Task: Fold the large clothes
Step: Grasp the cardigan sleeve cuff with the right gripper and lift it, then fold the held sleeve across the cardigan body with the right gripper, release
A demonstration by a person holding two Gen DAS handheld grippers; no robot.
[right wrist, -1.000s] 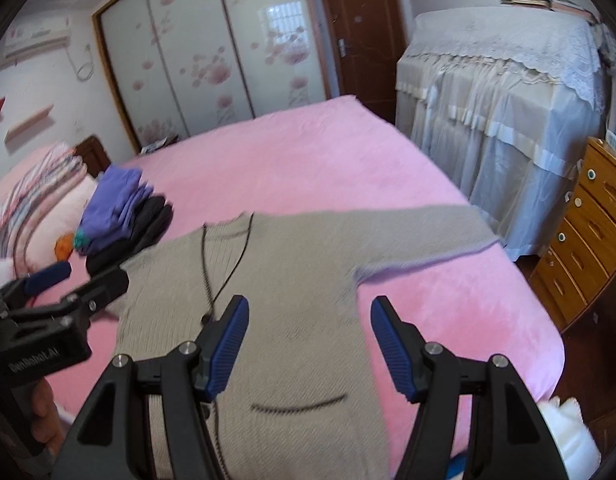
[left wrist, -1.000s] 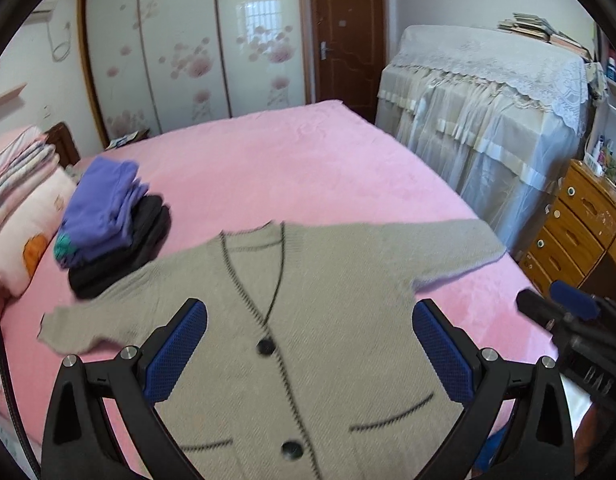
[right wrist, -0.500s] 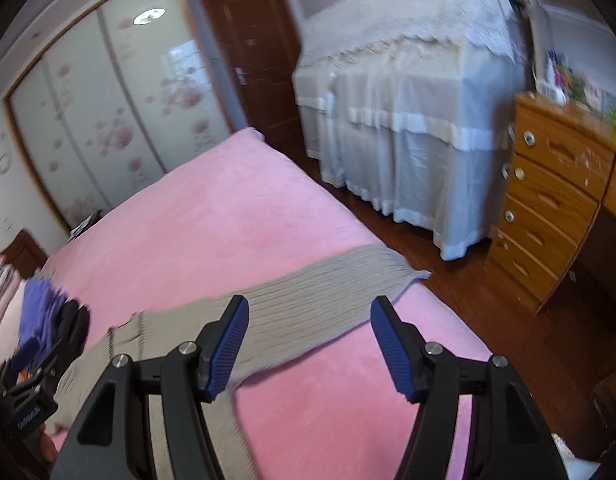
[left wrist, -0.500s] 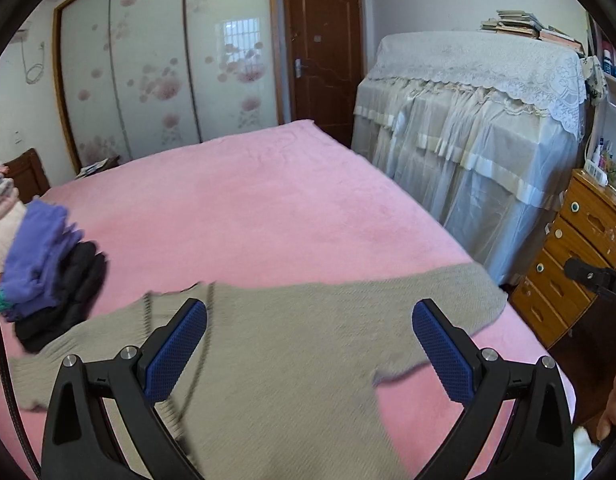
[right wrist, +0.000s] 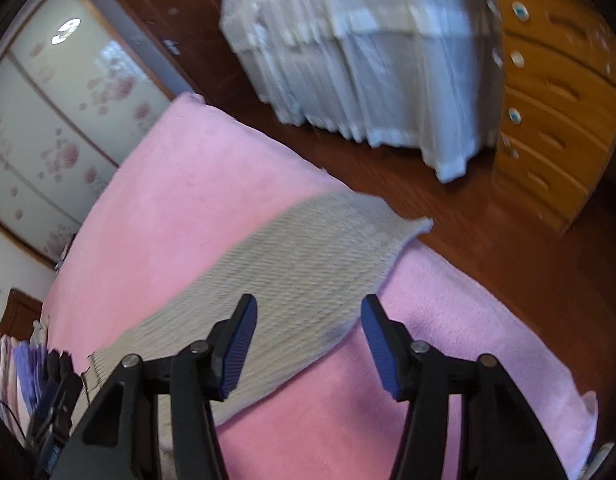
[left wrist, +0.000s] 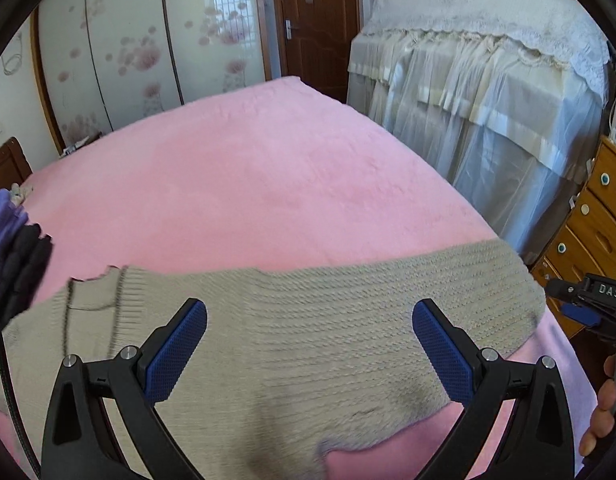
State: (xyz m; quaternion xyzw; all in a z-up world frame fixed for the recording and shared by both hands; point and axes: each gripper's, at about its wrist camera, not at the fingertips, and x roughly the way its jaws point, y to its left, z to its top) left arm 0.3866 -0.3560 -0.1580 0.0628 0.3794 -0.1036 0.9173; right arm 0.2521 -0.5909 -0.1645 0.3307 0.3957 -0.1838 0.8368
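On the pink bed (left wrist: 244, 184), close to its near edge, a grey knitted cardigan (left wrist: 316, 344) lies flat with one sleeve (right wrist: 320, 256) stretched out toward the bed's right edge. The cuff of this sleeve reaches the edge, above the brown wooden floor (right wrist: 480, 248). The collar with its dark trim (left wrist: 92, 292) is toward the left side of the bed, near a pile of folded clothes (left wrist: 16, 256), purple on top and black under it.

The left gripper (left wrist: 310, 344) hovers over the shoulder part of the cardigan. Its jaws stand wide apart and its blue pads (left wrist: 176, 350) hold nothing. The right gripper (right wrist: 308, 344) is over the sleeve, not far from the cuff, and it points down toward the cloth. Its jaws are closing, about half open, and the sleeve shows in the gap between them, but whether the pads touch the knit I cannot tell from the blurred picture.

Beside the bed stands furniture under a white lace cover (left wrist: 488, 92), and next to it a wooden chest of drawers (right wrist: 556, 92).
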